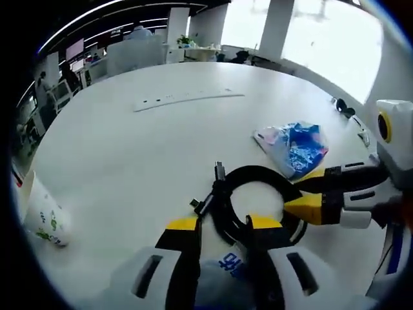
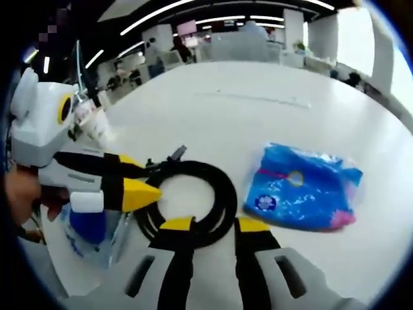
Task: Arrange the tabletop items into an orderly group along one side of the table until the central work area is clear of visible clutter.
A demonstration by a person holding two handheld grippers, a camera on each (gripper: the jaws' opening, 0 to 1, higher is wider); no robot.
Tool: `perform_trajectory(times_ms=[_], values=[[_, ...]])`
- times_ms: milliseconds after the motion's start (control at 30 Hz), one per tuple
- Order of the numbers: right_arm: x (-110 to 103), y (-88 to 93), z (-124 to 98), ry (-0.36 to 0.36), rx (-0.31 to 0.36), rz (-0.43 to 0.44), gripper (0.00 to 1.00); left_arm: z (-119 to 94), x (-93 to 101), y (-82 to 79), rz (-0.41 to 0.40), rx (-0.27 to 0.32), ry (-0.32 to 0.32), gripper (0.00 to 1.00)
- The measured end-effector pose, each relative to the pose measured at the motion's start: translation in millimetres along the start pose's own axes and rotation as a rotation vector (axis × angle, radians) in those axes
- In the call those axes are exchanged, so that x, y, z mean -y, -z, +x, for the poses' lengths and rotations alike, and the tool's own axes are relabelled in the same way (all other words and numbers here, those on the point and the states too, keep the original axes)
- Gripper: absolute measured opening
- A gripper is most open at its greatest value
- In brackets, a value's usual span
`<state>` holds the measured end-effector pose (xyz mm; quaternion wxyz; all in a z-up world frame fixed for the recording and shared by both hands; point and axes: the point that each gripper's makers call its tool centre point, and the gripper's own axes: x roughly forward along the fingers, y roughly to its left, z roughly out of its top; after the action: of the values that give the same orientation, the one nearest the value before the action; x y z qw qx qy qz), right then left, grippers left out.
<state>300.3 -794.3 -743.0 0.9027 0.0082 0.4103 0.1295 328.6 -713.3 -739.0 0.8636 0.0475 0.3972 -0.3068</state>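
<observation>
Two grippers meeting over a coiled black cable (image 1: 258,200) near the table's near edge. Left gripper (image 1: 222,226) parted to a moderate gap, astride the near arc of the coil, nothing visibly pinched. Right gripper (image 2: 206,226) likewise parted, straddling the coil's rim from the other side; in the left gripper view its yellow tips reaching in against the coil's right side, grasp not confirmed. Lying just beside the cable, a blue-printed plastic packet (image 2: 303,187). Partly under the left gripper, a clear bag with a blue item (image 2: 90,229). Well apart, a printed paper cup (image 1: 45,216) by the table edge, and a long white power strip (image 1: 187,99) across the middle of the white table (image 1: 129,155). Judged early: items scattered, grouping along one side hardly begun, power strip yet to be moved.
</observation>
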Motion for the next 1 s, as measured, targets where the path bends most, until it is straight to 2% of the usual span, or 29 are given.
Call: perform_trajectory(times_ms=[33,67,133,233,533,1000], values=[[-2,0.4,1,-0.009,-0.005,0.017,0.18,1,11.7,3.8,-0.045,-0.016,0.046,0.18],[-1,0.6,1,-0.003,-0.004,0.010,0.16,1,0.1,-0.5,0.023,0.002,-0.002,0.18],[-1,0.7,0,-0.002,-0.001,0.021,0.14,1,2.2,0.4,0.012,0.002,0.000,0.18],[0,0.0,-1,-0.006,0.010,0.036,0.10,1,-1.9,-0.3,-0.047,0.012,-0.001,0.15],[2,-10.0,-5,-0.003,0.043,0.039,0.03,-2,-4.3,-4.1,-0.043,0.032,-0.008,0.10],[-2,-15.7,-13,-0.010,0.059,0.031,0.01,-13,-6.3,-14.6,-0.083,0.065,-0.003,0.07]])
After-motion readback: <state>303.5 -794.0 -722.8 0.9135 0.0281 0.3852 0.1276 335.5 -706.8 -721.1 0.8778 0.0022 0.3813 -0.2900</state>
